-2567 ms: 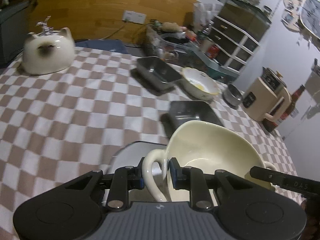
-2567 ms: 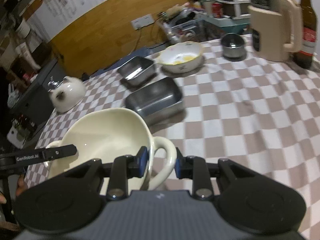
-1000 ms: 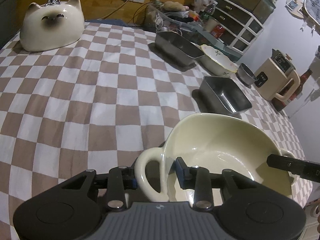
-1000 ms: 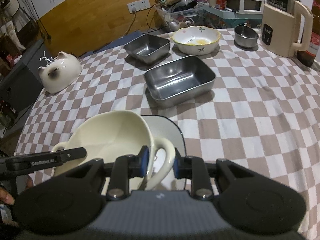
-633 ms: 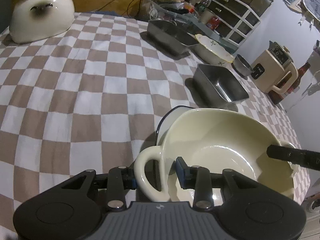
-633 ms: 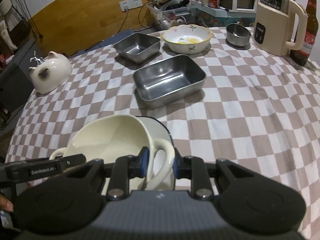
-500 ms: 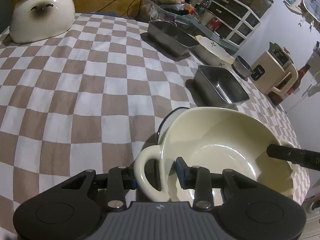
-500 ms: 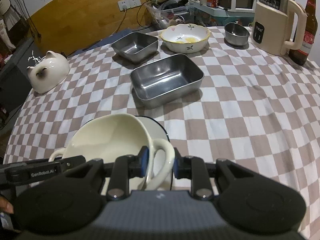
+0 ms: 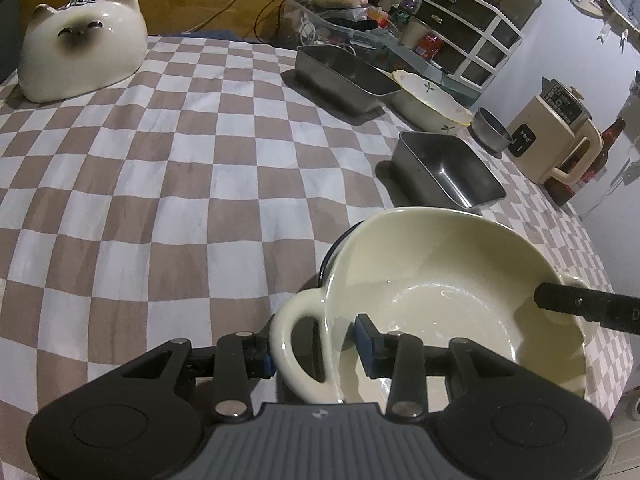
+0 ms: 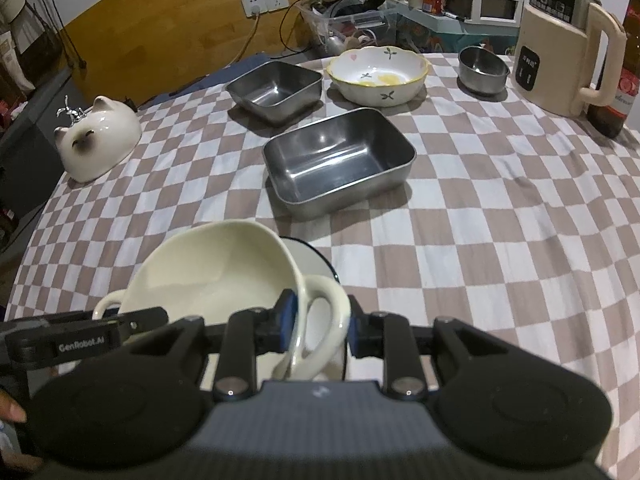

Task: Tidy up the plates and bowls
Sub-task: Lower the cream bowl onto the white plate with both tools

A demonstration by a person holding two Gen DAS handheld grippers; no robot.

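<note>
A cream two-handled bowl (image 9: 440,292) hangs between both grippers, just above a white plate with a dark rim (image 10: 312,258) on the checkered cloth. My left gripper (image 9: 316,350) straddles its left handle (image 9: 292,336), one finger inside the bowl; the jaws stand slightly apart from the handle. My right gripper (image 10: 320,320) is shut on the right handle (image 10: 324,312). The bowl also shows in the right wrist view (image 10: 208,272). Most of the plate is hidden under the bowl.
Two steel rectangular trays (image 10: 340,160) (image 10: 276,90), a flowered ceramic bowl (image 10: 378,74) and a small steel bowl (image 10: 482,66) stand farther back. A cat-shaped ceramic (image 10: 98,142) is at far left. A beige kettle (image 10: 568,40) and bottle (image 10: 624,76) stand at right.
The bowl has come down and toward the near table edge over the plate. The left gripper's jaws have widened a little around the handle.
</note>
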